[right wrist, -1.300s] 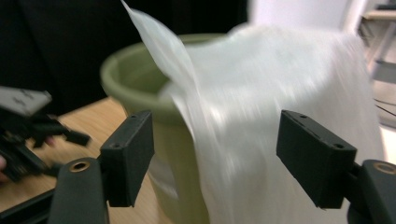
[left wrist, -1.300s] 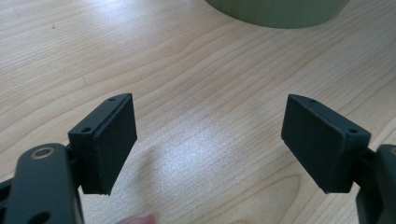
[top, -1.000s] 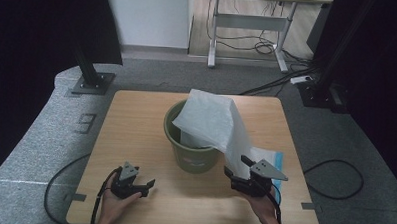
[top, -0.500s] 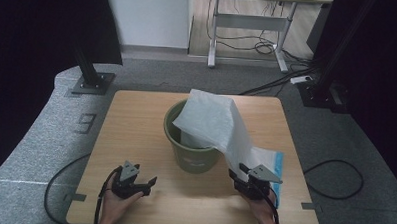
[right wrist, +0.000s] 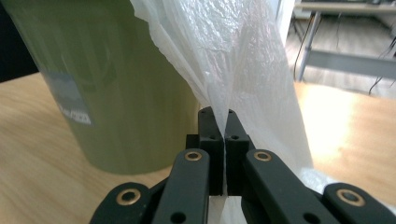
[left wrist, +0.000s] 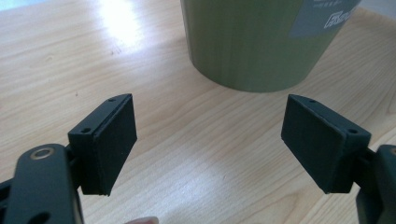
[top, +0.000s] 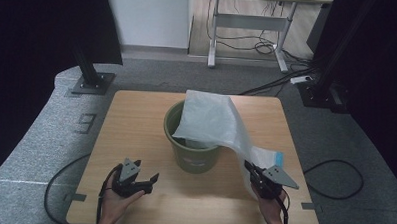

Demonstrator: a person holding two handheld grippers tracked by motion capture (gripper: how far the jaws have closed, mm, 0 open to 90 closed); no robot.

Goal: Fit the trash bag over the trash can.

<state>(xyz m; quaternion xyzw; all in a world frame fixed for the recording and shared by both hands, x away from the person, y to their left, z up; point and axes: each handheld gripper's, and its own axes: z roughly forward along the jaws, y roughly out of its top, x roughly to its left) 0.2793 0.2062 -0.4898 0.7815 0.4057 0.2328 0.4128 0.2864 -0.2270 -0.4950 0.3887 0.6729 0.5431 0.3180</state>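
A green bin (top: 192,149) stands near the middle of the wooden table (top: 136,125). A thin white plastic bag (top: 211,120) is draped over the bin's rim and runs down to the right. My right gripper (top: 248,169) is shut on the bag's lower edge, at the bin's right; in the right gripper view the film (right wrist: 238,60) rises from between the closed jaws (right wrist: 224,126), with the bin (right wrist: 107,84) just left. My left gripper (top: 146,182) rests open at the front left, nothing between its pads (left wrist: 112,140), facing the bin's base (left wrist: 252,42).
A blue-printed patch of the bag (top: 277,159) lies on the table at the right. Black stand bases (top: 90,80) sit on the grey floor behind the table, with a desk frame and cables (top: 259,44) farther back. Cables trail from both grippers off the front edge.
My right gripper has drawn toward the front edge with the bag's edge, pulling the film down and right. The left gripper has barely moved.
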